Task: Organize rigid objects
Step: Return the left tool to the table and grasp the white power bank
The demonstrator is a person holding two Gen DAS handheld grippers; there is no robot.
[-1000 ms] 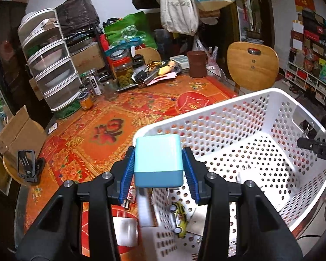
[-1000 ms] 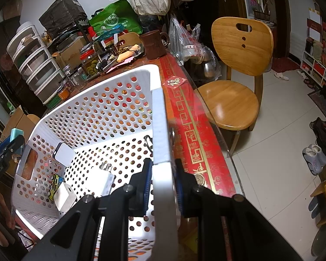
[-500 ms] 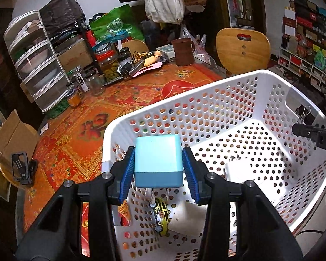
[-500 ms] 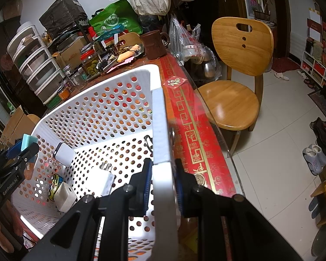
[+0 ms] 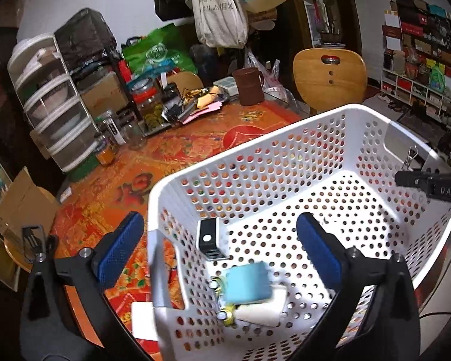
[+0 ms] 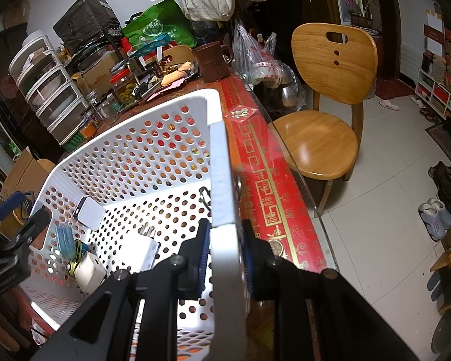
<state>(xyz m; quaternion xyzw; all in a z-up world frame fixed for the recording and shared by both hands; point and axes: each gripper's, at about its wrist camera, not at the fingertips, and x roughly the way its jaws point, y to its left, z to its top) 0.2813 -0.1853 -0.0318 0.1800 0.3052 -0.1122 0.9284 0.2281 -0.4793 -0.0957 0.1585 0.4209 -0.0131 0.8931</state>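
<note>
Basket (image 5: pixel 285 156), white and perforated, sits at the near right part of the desk (image 5: pixel 171 156) and serves as the collecting place, so the small rigid things all lie in its near left corner. A light blue block (image 5: pixel 247 282) appears blurred there, on or just above a white adapter (image 5: pixel 263 307) and a small yellow toy car (image 5: pixel 225 313); whether it has come to rest cannot be told. A white box with a dark face (image 5: pixel 209 239) leans against the far left wall, and a white plug charger (image 6: pixel 139 251) lies more to the middle of the floor.

Left hand-held gripper (image 5: pixel 222 249) hangs over that corner with its blue pads spread wide and nothing between them, which fits a release straight above the pile so the block lands inside the walls. Right hand-held gripper (image 6: pixel 224 258) is clenched on the basket's right rim (image 6: pixel 222 180), one pad inside and one outside the wall, most likely to keep the light basket from sliding or tipping near the desk edge.

A flat white object (image 5: pixel 144 320) outside the basket, on the desk at near left, looks like a candidate for sorting next.
</note>
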